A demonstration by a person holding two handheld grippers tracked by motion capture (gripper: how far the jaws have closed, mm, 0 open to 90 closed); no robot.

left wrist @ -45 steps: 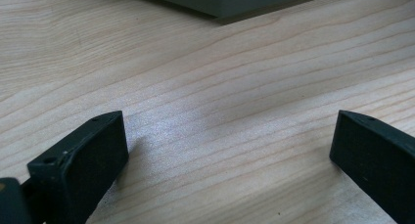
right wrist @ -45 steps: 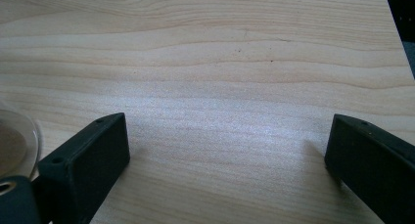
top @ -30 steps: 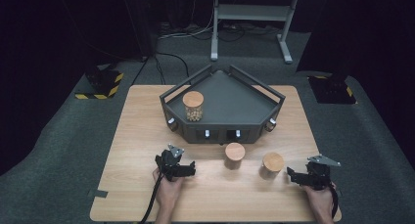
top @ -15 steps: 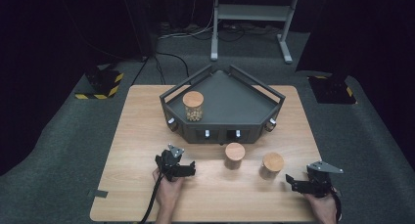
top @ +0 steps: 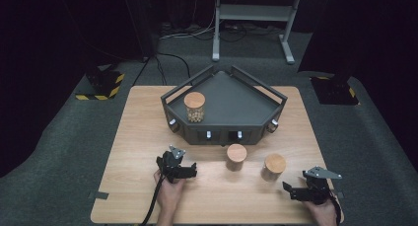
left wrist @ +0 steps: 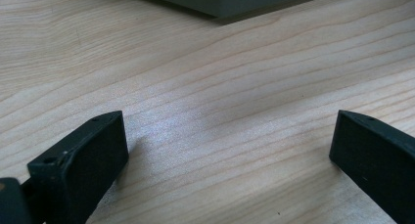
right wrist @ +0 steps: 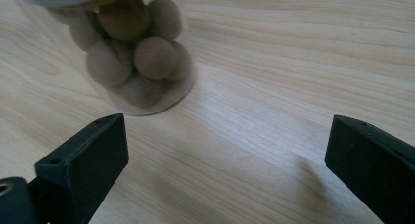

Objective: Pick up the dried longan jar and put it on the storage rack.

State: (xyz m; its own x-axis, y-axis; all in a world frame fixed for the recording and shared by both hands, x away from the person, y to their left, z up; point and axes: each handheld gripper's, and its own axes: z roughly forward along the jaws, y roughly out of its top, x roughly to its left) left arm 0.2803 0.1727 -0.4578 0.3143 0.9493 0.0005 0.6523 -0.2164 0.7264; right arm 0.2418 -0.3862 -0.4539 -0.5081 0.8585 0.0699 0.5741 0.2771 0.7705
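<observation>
Jars with wooden lids are the objects of the work shown. One jar (top: 194, 106) stands upright inside the dark grey tray (top: 256, 95), near its left wall; two more stand on the bare wooden table (top: 138, 122), just in front of the tray. Of these, the middle jar (top: 236, 157) sits close to the tray's front face, and the right jar (top: 274, 167) stands a little nearer the person. The layout suggests that jars are being gathered into the tray one at a time, with two left to load; the tray's low rails would keep loaded jars from sliding off.

Right gripper (top: 301, 191): held low at the table's near right corner, jaws pointing toward the right jar, which is the nearest object to it. In the right gripper view the jaws stand wide apart with nothing between them; the clear glass body of that jar (right wrist: 132, 53), filled with round brown balls, lies ahead and to the left of the gap, apart from both jaws. The gripper is released and grasps nothing. Judged from this pose, it is lined up for an approach, but the jar is not yet centred between the jaws.

Left gripper (top: 183, 170): held over the table in front of the tray's left half. In the left gripper view its jaws are likewise spread wide over bare wood, holding and touching nothing.
</observation>
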